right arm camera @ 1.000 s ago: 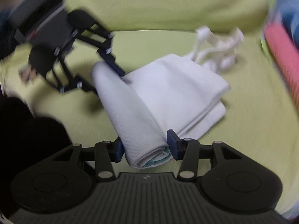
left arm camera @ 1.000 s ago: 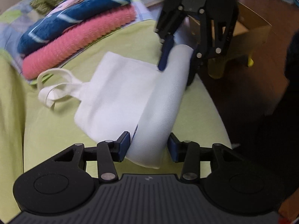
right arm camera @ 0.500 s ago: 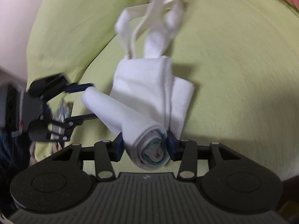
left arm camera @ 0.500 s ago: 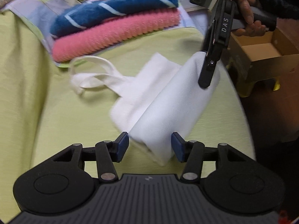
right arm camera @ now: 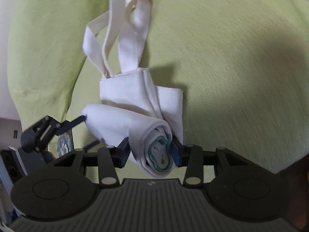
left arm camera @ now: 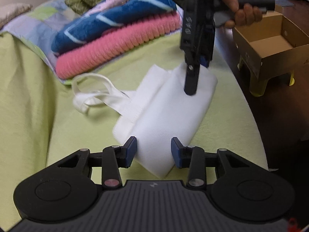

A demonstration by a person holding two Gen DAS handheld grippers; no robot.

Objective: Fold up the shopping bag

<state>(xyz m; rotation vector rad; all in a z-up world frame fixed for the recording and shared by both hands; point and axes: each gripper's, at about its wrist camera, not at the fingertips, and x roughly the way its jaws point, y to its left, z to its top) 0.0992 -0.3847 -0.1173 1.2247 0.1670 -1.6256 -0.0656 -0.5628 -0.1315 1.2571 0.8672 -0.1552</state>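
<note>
From the left wrist camera, the white shopping bag (left arm camera: pixel 170 104) lies rolled up on a green cushion (left arm camera: pixel 38 116), near its right edge. The left gripper (left arm camera: pixel 154 150) has its two blue pads (left arm camera: pixel 130 150) on either side of the near end of the roll, squeezing it. The right gripper (left arm camera: pixel 195 77) comes down from above and holds the far end of the roll; a hand (left arm camera: pixel 239 9) grips its handle. The bag's handles (left arm camera: pixel 90 94) lie flat on the cushion to the left. Behind them sits a pile of folded blankets (left arm camera: pixel 115 36). A cardboard box (left arm camera: pixel 270 42) stands off the cushion's right edge.

From the right wrist camera, the right gripper (right arm camera: pixel 149 150) pinches the rolled end of the bag (right arm camera: pixel 135 119), where a green trim (right arm camera: pixel 160 150) shows inside. The left gripper (right arm camera: pixel 85 119) holds the other end at the left. The handles (right arm camera: pixel 123 38) stretch away up the cushion (right arm camera: pixel 231 58).
</note>
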